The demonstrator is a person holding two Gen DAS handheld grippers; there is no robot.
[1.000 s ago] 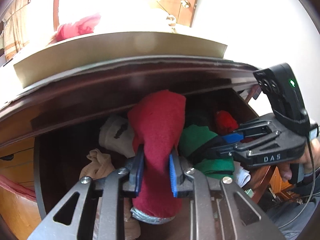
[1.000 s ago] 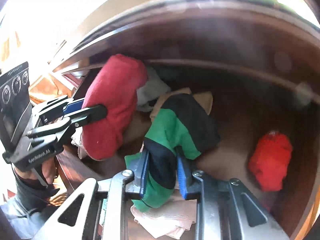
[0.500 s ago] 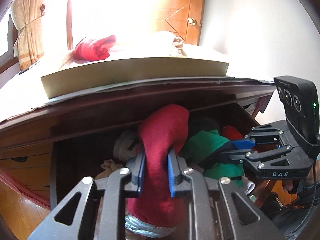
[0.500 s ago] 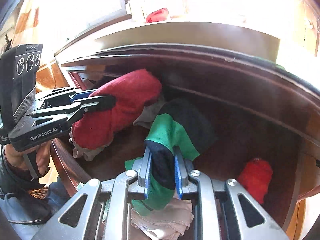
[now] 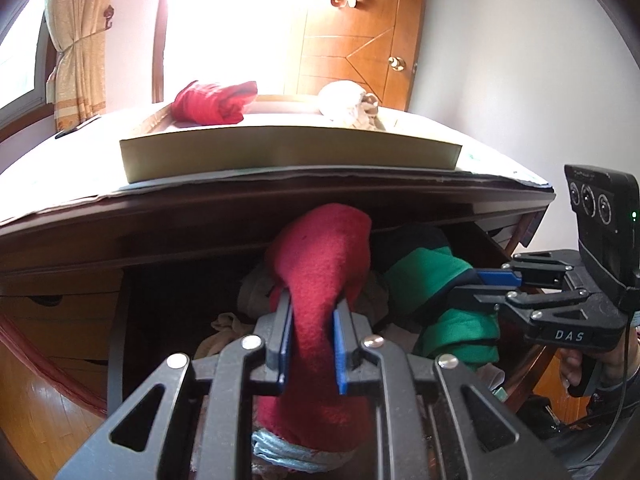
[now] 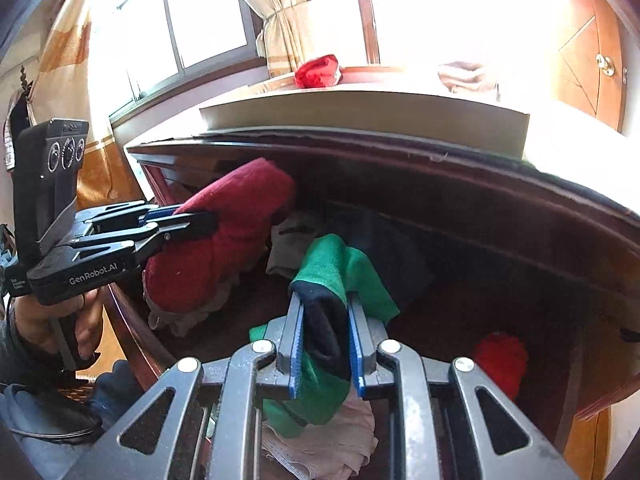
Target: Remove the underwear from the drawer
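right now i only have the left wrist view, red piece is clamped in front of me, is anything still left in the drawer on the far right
Observer: Yes. The right wrist view shows a bright red bundle lying loose on the drawer floor at its right end.
Operator: what exactly has the right gripper got
Observer: The right gripper is shut on the green and navy garment, pads pressing a dark navy fold.
Operator: anything under it
Observer: A pale pink cloth lies beneath that garment, below the right gripper's fingers.
Operator: and my red piece, hanging clean?
Observer: The dark red garment in the left gripper has greyish fabric showing beneath its lower end.
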